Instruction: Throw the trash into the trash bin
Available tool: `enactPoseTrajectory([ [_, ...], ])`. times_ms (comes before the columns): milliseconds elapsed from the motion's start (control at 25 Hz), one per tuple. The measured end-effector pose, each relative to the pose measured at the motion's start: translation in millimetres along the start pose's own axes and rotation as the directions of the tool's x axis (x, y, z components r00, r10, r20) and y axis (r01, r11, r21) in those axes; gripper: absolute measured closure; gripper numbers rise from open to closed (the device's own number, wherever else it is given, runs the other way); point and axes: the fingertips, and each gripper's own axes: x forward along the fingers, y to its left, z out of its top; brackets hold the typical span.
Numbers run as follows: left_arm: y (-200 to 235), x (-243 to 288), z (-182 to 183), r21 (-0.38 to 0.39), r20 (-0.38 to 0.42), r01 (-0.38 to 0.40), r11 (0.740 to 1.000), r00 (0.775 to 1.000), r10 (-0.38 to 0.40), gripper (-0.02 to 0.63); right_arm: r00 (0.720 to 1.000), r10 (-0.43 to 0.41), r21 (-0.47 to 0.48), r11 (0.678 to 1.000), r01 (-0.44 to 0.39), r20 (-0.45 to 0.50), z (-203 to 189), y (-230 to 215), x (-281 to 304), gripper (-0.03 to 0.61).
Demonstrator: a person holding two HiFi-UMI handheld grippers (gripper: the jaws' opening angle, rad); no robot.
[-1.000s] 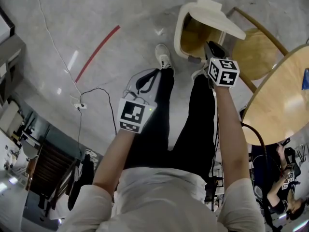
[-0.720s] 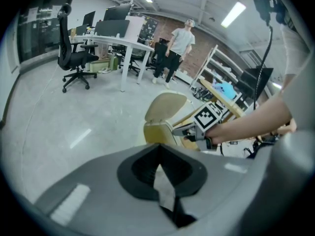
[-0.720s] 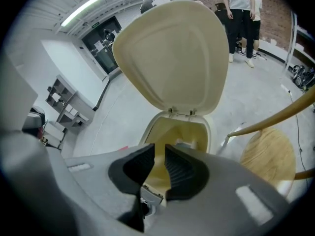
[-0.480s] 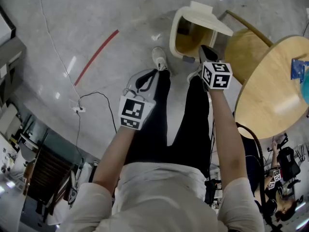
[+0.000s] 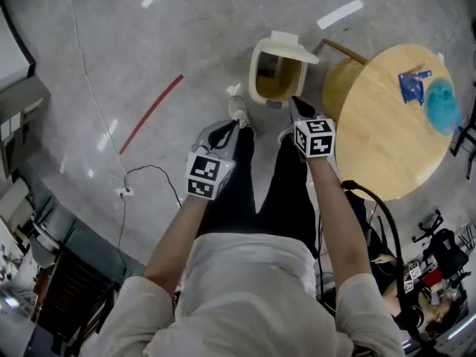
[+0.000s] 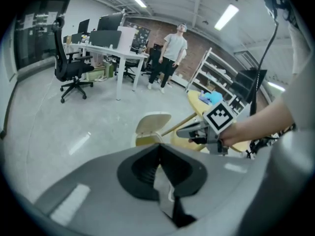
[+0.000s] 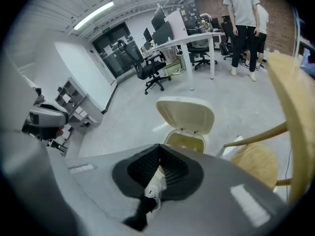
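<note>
Fingers (image 7: 173, 167) of the right gripper (image 7: 158, 147) have just been closing and now meet tip to tip with nothing between them. Those of the left gripper (image 6: 158, 147) are pressed together too, likewise empty. No trash is in hand.

Trash bin (image 5: 260, 73): on the floor directly ahead of the person's feet, its lid (image 5: 286, 44) tipped up and back so the mouth faces the grippers. That is the right posture for receiving a drop. Its yellowish inside shows, but I cannot tell what lies in it.

Trash left, by my reading: a blue wrapper (image 5: 411, 85) and a teal wad (image 5: 442, 104), side by side near the far edge of the round wooden counter (image 5: 379, 147), well apart from both grippers. A small white scrap (image 5: 233, 88) lies on the floor just beside the bin (missed throw or unrelated, too small to say).

Both grippers hang over the person's thighs, angled down toward the bin, the right one nearer its mouth. Held so, neither is working; probably the gap between one piece and another.

A wooden chair (image 5: 336, 88) sits between bin and counter, partly tucked under the counter's edge. The right gripper is nearer the counter, so a reach for the blue pieces would likely fall to it.
</note>
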Motion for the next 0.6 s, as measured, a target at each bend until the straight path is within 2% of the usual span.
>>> enactPoseTrajectory([
  [320,-45,-40,30,0.009,0.007,0.034,0.999,0.999,-0.034,0.610,0.999,0.027,-0.030,0.999,-0.026,0.040,19,29,-93,0.575],
  [600,-78,-62,49,0.048,0.011,0.076,0.996,0.997,-0.077,0.611,0.995,0.027,-0.006,1.000,-0.027,0.096,27,38,-151,0.577],
])
